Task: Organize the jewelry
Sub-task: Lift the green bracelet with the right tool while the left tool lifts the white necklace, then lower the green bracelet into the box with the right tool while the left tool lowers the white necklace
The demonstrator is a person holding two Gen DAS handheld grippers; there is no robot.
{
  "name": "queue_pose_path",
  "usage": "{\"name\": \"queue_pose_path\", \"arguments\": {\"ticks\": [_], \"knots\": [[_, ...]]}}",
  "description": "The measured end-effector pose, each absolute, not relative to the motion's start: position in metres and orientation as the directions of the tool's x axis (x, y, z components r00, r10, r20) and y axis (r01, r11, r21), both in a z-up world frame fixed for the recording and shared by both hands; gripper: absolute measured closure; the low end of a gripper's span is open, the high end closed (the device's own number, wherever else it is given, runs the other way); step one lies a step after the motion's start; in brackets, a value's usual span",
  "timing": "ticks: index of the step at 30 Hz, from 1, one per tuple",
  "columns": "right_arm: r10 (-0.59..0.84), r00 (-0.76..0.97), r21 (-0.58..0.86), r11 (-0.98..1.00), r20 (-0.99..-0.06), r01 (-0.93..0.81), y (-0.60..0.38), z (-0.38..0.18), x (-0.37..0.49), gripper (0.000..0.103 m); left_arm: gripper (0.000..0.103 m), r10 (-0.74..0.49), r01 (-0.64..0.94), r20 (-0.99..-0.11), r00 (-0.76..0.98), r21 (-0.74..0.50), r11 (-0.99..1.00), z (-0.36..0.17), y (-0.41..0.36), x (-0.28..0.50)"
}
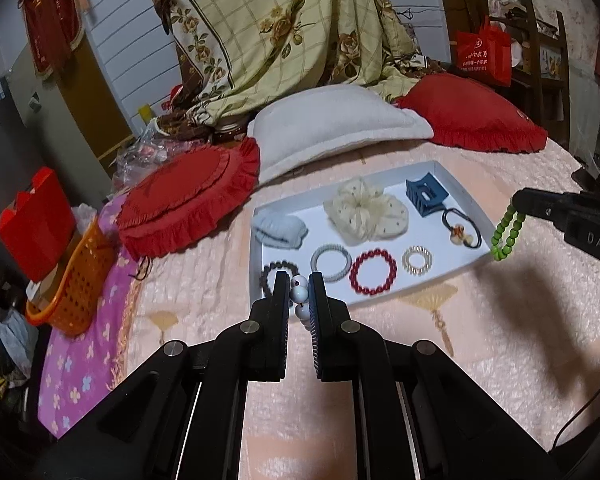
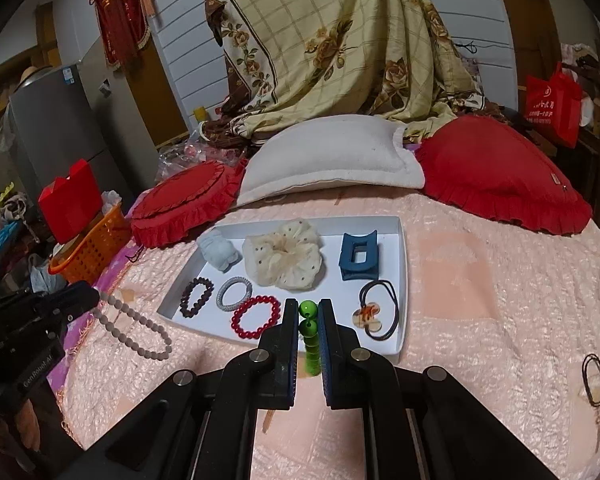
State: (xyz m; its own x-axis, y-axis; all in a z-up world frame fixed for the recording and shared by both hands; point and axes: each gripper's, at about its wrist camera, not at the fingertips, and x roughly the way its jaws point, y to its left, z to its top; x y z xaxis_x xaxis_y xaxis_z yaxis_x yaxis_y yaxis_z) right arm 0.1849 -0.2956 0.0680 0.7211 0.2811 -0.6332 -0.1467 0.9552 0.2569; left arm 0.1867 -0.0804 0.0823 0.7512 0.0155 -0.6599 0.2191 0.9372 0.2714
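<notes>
A white tray [image 1: 466, 196] [image 2: 403, 248] lies on the pink bedspread with a cream scrunchie [image 2: 283, 254], blue hair claw [image 2: 358, 258], red bead bracelet [image 2: 256, 317], dark bead bracelet [image 2: 196, 297], grey coil tie [image 2: 234, 293] and black flower tie [image 2: 378, 312]. My left gripper [image 1: 299, 290] is shut on a white bead strand [image 1: 301, 300], which hangs from it [image 2: 134, 330] onto the bed left of the tray. My right gripper [image 2: 305, 314] is shut on a green bead bracelet [image 2: 310, 336], held at the tray's right side [image 1: 508, 232].
A black cord necklace [image 2: 595, 378] lies on the bedspread at the right. Red cushions [image 2: 186, 204] and a white pillow [image 2: 328, 156] lie behind the tray. An orange basket [image 2: 92, 246] with a red box stands off the bed's left edge.
</notes>
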Motion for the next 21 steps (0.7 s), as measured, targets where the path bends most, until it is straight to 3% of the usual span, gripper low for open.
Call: {"name": "queue_pose_path", "arguments": {"ticks": [7, 14, 21], "knots": [[0.267, 0.717, 0.256, 0.958, -0.644, -0.127, -0.305, 0.066, 0.205, 0.094, 0.095, -0.021, 0.248, -0.665, 0.746, 0.249, 0.936, 0.092, -0.093, 0.215], [0.268, 0.700, 0.281, 0.955, -0.662, -0.100, -0.320, 0.061, 0.229, 0.094, 0.095, -0.161, 0.334, -0.701, 0.695, 0.116, 0.935, 0.107, -0.116, 0.263], [0.312, 0.659, 0.348, 0.934, -0.684, -0.081, -0.331, 0.044, 0.251, 0.094, 0.095, -0.192, 0.340, -0.761, 0.619, 0.039, 0.940, 0.084, -0.143, 0.309]]}}
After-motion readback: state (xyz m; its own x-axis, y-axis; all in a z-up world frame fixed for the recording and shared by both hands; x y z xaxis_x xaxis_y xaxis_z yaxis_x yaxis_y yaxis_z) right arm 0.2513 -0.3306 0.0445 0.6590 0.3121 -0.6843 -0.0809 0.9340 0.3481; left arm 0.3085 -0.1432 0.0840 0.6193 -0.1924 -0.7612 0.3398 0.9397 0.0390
